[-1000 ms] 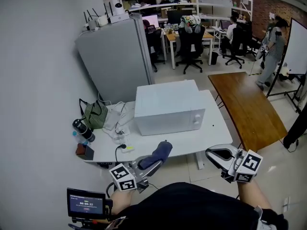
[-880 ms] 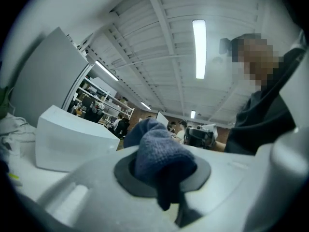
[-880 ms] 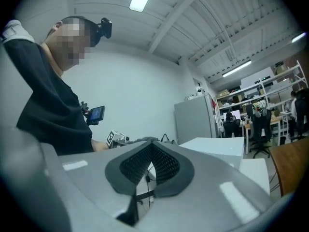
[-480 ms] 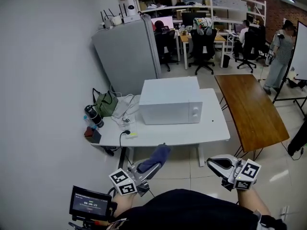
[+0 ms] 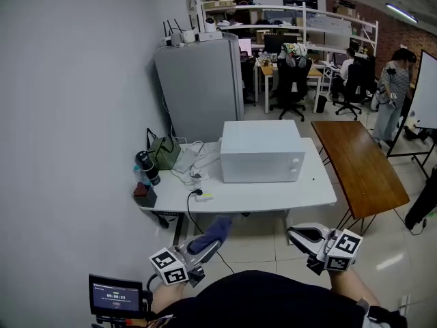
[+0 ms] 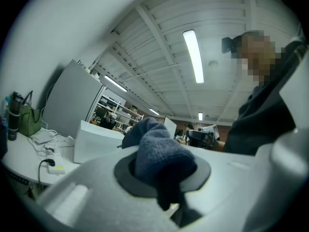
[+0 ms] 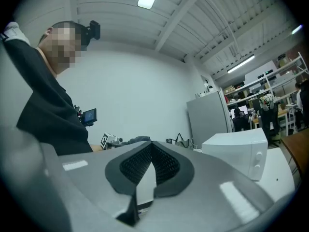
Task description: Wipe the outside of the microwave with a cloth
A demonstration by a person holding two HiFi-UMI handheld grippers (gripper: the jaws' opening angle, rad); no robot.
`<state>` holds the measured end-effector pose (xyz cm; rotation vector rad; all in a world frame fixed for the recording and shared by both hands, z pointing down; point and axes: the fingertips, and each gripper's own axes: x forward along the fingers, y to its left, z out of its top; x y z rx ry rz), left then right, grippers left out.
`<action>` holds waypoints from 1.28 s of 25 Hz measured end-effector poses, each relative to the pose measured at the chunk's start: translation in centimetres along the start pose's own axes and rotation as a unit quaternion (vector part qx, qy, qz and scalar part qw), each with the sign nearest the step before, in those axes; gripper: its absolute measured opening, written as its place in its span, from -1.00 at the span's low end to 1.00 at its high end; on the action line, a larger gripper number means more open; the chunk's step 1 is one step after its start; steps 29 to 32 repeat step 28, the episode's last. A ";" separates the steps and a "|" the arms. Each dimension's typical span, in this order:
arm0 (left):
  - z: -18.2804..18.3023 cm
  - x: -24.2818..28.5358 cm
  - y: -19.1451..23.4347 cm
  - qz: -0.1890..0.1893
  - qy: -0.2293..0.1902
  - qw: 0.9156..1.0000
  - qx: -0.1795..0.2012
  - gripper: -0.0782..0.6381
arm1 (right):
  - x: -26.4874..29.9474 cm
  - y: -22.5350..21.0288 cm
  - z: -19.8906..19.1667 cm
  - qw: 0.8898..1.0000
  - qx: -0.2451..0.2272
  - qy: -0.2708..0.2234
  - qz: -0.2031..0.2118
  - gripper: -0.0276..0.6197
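— Can you read any writing around you?
— Nothing you could read off. The small screen (image 5: 115, 296) by your left elbow shows lit characters, but they are too small to make out.

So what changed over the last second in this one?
The head view has drawn back from the white table, so the microwave now looks smaller and farther from both grippers. Nothing was taken hold of or let go. The left gripper stays shut on the blue cloth, the right gripper stays shut and empty, and both remain low by the body.
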<state>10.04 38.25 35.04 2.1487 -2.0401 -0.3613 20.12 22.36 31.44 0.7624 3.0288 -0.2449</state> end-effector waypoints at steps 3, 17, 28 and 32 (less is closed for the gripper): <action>-0.1 -0.6 0.6 -0.007 -0.008 1.000 -0.002 -0.62 | 0.3 0.4 0.3 1.000 0.000 -0.004 -0.011 -0.90; 0.0 3.6 -1.8 -0.042 -0.023 0.999 -0.006 -0.62 | -3.3 -0.9 0.3 0.999 -0.016 0.011 -0.037 -0.90; -0.5 4.1 -2.2 -0.039 -0.023 0.999 -0.016 -0.62 | -3.9 -1.1 0.1 0.999 -0.015 0.013 -0.033 -0.90; -0.5 4.1 -2.2 -0.039 -0.023 0.999 -0.016 -0.62 | -3.9 -1.1 0.1 0.999 -0.015 0.013 -0.033 -0.90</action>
